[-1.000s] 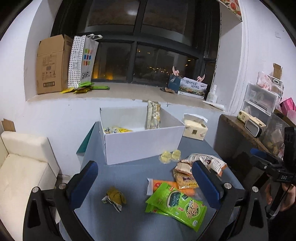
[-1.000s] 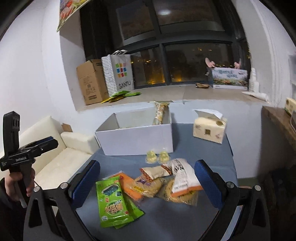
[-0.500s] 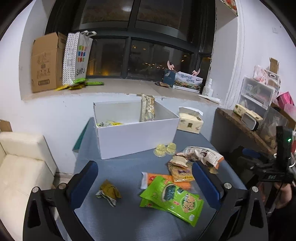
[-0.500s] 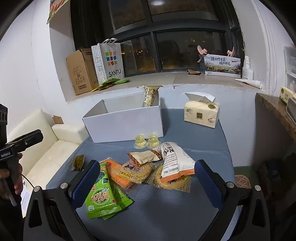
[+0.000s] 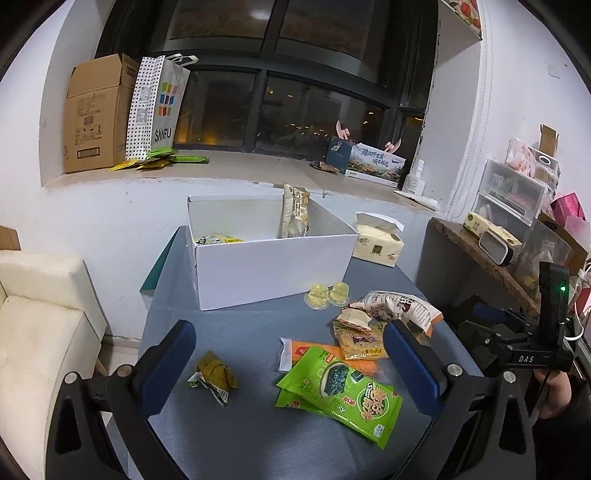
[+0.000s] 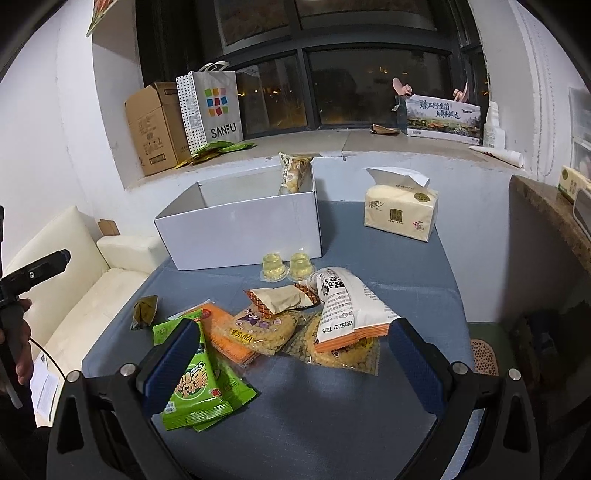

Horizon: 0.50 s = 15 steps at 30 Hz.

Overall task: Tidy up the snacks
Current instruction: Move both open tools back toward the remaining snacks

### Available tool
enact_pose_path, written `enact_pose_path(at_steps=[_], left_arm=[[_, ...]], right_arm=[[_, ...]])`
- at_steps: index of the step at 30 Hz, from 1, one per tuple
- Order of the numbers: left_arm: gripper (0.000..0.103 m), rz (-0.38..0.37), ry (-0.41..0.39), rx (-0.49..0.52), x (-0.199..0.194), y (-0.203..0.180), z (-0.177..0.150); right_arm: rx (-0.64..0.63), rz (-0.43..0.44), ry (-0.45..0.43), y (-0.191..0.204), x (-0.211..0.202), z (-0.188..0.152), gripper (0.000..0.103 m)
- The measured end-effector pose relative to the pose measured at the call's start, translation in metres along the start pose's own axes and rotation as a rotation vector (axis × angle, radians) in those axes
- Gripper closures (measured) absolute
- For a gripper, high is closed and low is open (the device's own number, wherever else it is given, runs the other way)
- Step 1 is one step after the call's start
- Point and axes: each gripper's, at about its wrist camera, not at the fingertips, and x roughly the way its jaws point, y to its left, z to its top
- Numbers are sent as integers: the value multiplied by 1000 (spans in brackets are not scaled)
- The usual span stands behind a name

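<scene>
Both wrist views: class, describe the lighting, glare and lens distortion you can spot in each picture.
Left wrist view: fisheye bends the walls, dark vignette in the corners, a ceiling lamp glares in the night window. Right wrist view: same curved edges, even indoor light, soft shadow under the white box, glossy sheen on the green packet.

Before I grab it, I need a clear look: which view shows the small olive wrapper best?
The left wrist view: the olive wrapper lies close and unobstructed between the open fingers. In the right wrist view it sits smaller, far left.
</scene>
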Motion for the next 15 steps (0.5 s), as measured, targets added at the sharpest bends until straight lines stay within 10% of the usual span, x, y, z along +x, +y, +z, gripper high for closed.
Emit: enact_pose_path(at_steps=[15], left_arm=[[0, 0, 9, 9, 1, 1, -7]], right_arm=[[-66, -15, 56, -1, 28, 19, 0]])
